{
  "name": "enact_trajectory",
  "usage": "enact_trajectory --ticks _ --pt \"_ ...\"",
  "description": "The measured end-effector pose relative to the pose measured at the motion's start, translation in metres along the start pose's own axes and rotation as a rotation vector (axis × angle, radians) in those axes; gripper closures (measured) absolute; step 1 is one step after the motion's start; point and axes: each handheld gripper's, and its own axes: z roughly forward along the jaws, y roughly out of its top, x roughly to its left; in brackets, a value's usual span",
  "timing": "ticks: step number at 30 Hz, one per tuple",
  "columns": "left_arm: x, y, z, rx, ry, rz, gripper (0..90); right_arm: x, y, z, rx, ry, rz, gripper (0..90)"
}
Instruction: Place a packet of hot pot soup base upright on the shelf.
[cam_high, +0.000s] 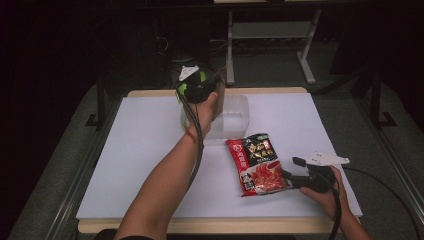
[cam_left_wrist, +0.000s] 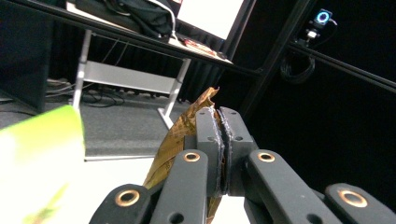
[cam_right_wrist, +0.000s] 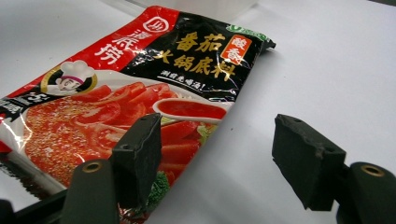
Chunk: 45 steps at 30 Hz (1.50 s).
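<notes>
A red and black sauce packet (cam_high: 257, 162) printed with tomatoes lies flat on the white table sheet (cam_high: 145, 150), right of centre. My right gripper (cam_high: 294, 169) rests at its lower right corner. In the right gripper view it (cam_right_wrist: 222, 154) is open, with one jaw over the red packet's (cam_right_wrist: 140, 93) edge and the other over bare sheet. My left gripper (cam_high: 207, 87) is raised over a clear plastic tub (cam_high: 232, 117) at the table's back. The left gripper view shows it (cam_left_wrist: 222, 121) shut on a crinkled gold-brown packet (cam_left_wrist: 180, 144).
The tub's rim (cam_right_wrist: 205, 7) lies just beyond the red packet. A blurred green-white shape (cam_left_wrist: 37, 158) sits close to the left camera. White desk legs (cam_high: 305, 60) stand on the grey floor behind the table. Bare sheet spreads at the left and front.
</notes>
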Motion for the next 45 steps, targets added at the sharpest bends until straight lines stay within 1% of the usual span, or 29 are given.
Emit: enact_trajectory --ticks 4,5,6,7,8,9,10,11,13,14,15,16,17,18,19,22,23,25,29,32,34,35,37,38,40,41,42,44,45 --pt "-0.005 -0.001 0.005 0.005 0.000 -0.003 87.5 0.001 0.000 0.000 -0.001 0.003 -0.004 32.3" --pt "-0.005 0.001 0.007 -0.003 -0.007 -0.045 87.5 0.001 0.000 -0.001 -0.001 0.003 -0.003 32.3" --pt "-0.005 0.001 0.007 -0.003 -0.007 -0.045 87.5 0.001 0.000 -0.001 -0.002 0.003 -0.003 32.3" --pt "-0.007 0.003 0.008 0.000 -0.009 -0.034 87.5 0.001 0.000 -0.001 -0.002 0.003 -0.003 32.3" --pt "-0.009 0.004 0.008 0.006 -0.013 -0.008 87.4 0.000 0.000 0.000 -0.001 0.002 -0.005 32.3" --pt "-0.009 0.003 0.008 0.013 -0.015 -0.002 87.4 0.001 0.000 0.000 0.000 0.003 -0.005 32.3" --pt "-0.008 0.002 0.009 0.032 -0.013 0.011 87.3 0.001 0.000 -0.001 0.000 0.004 -0.005 32.3" --pt "-0.003 -0.001 0.010 0.072 0.000 0.029 87.2 0.002 0.000 -0.001 0.002 0.007 -0.009 32.3" --pt "0.000 -0.003 0.010 0.072 0.003 0.025 87.1 0.002 0.000 -0.001 0.003 0.006 -0.010 32.3" --pt "0.004 -0.006 0.008 0.088 0.002 0.069 86.7 0.002 -0.001 -0.001 0.002 0.005 -0.007 32.4" --pt "0.004 -0.006 0.008 0.088 0.002 0.069 86.4 0.002 -0.001 -0.001 0.003 0.003 -0.009 32.4" --pt "0.006 -0.007 0.007 0.103 0.016 0.096 86.4 0.002 -0.001 -0.001 0.003 0.003 -0.009 32.4" --pt "0.008 -0.008 0.007 0.129 0.011 0.116 86.2 0.002 -0.001 -0.002 0.002 0.003 -0.009 32.4" --pt "0.012 -0.010 0.006 0.135 -0.010 0.126 86.1 0.002 -0.001 -0.002 0.002 0.002 -0.009 32.4" --pt "0.014 -0.011 0.005 0.140 0.009 0.153 86.1 0.002 -0.001 -0.002 0.002 0.002 -0.009 32.4" --pt "0.020 -0.008 -0.002 0.136 -0.010 0.162 86.3 0.002 -0.001 -0.002 0.003 -0.001 -0.007 32.4" --pt "0.021 -0.007 -0.004 0.137 -0.012 0.173 86.3 0.002 -0.001 -0.001 0.005 -0.001 -0.007 32.5" --pt "0.021 -0.007 -0.008 0.147 -0.040 0.196 86.3 0.002 -0.001 -0.001 0.006 0.000 -0.007 32.4" --pt "0.015 -0.010 -0.015 0.146 -0.071 0.255 86.6 0.003 -0.001 -0.001 0.008 0.002 -0.008 32.5" --pt "0.016 -0.010 -0.020 0.141 -0.063 0.262 86.7 0.003 -0.001 -0.001 0.008 0.003 -0.011 32.5" --pt "0.022 -0.009 -0.019 0.135 -0.008 0.255 86.7 0.003 -0.001 0.000 0.012 0.003 -0.012 32.5" --pt "0.024 -0.008 -0.016 0.137 -0.002 0.237 86.6 0.003 -0.002 0.000 0.015 0.003 -0.010 32.5" --pt "0.032 -0.006 -0.009 0.144 -0.003 0.172 86.6 0.004 -0.001 0.001 0.016 0.003 -0.009 32.6" --pt "0.033 -0.008 -0.006 0.146 -0.006 0.165 86.7 0.004 -0.001 0.001 0.018 0.000 -0.013 32.7" --pt "0.029 -0.012 0.000 0.153 -0.014 0.211 87.3 0.006 0.000 -0.001 0.011 0.005 -0.025 32.7" --pt "0.025 -0.015 0.002 0.157 -0.037 0.210 87.3 0.006 0.000 -0.001 0.011 0.005 -0.025 32.7" --pt "0.020 -0.018 0.004 0.173 -0.071 0.224 87.5 0.006 0.000 -0.001 0.012 0.006 -0.028 32.7" --pt "0.012 -0.026 0.005 0.171 -0.067 0.267 87.6 0.004 -0.002 -0.001 0.010 0.010 -0.021 32.7" --pt "0.009 -0.029 0.006 0.175 -0.088 0.267 87.6 0.004 -0.002 -0.001 0.010 0.010 -0.021 32.7"
